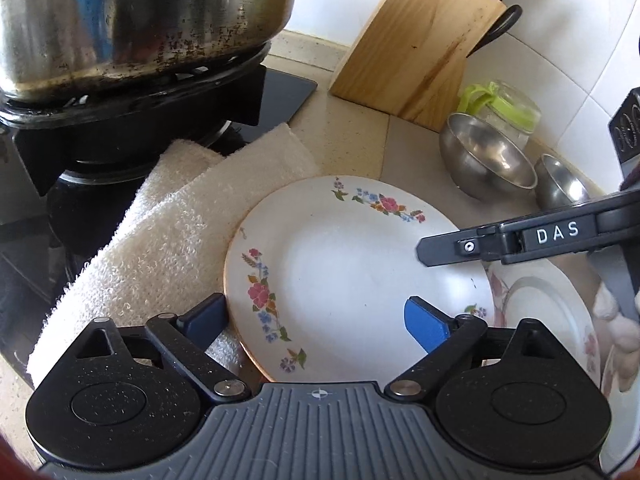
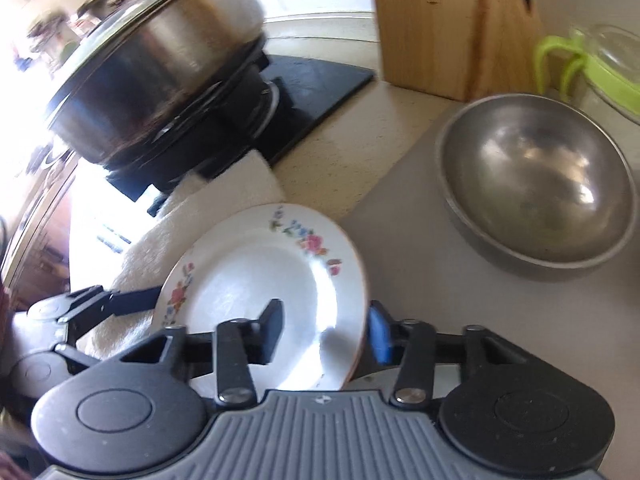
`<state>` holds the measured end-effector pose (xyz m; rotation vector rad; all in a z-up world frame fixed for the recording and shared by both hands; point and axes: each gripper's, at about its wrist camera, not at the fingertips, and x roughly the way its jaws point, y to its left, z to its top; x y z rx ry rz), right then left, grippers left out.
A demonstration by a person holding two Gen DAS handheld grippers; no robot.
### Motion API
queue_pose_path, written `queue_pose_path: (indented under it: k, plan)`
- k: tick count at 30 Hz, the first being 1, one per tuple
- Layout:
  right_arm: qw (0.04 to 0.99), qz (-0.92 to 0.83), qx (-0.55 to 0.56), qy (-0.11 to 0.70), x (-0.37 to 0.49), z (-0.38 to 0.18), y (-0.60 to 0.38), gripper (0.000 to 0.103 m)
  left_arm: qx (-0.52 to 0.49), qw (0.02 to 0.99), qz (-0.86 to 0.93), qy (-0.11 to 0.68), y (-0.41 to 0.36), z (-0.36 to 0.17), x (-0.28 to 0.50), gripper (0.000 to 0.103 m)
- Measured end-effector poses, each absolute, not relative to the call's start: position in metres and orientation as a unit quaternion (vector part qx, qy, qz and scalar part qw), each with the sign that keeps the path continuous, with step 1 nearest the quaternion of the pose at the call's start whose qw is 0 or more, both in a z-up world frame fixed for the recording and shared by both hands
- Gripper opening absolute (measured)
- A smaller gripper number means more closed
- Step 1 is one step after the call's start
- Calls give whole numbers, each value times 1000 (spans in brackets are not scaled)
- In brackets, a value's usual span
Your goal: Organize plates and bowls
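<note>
A white floral plate (image 1: 352,264) lies on the counter, its left edge on a white towel (image 1: 160,232). My left gripper (image 1: 316,320) is open, one finger under the plate's left rim and the blue pad (image 1: 424,324) above the plate. My right gripper (image 2: 324,334) has its jaws astride the plate's (image 2: 260,280) right rim; whether they pinch it is unclear. It shows as a black finger (image 1: 460,246) in the left wrist view. A second patterned plate (image 1: 552,304) lies partly under the first. Two steel bowls (image 1: 488,156) (image 1: 560,180) stand behind; the bigger one (image 2: 536,184) shows in the right wrist view.
A steel pot (image 1: 132,24) sits on a black stove burner (image 1: 132,120) at left. A wooden knife block (image 1: 416,40) stands at the back by the tiled wall. A glass jar with a green lid (image 1: 512,108) is behind the bowls.
</note>
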<state>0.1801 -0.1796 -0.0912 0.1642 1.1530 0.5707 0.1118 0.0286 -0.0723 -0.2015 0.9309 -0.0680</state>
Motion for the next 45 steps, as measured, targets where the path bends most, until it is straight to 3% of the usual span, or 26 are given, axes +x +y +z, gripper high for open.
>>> queue_pose_path:
  k: [8, 23, 45]
  plan:
    - [807, 273, 93, 515, 167, -82, -188, 46, -126, 887, -20, 443, 38, -66, 110, 87]
    - [811, 243, 130, 516, 142, -65, -208, 46, -128, 889, -42, 437, 24, -57, 104, 87]
    - [828, 92, 149, 533, 81, -65, -286, 46, -76, 878, -171, 440, -62, -58, 110, 87]
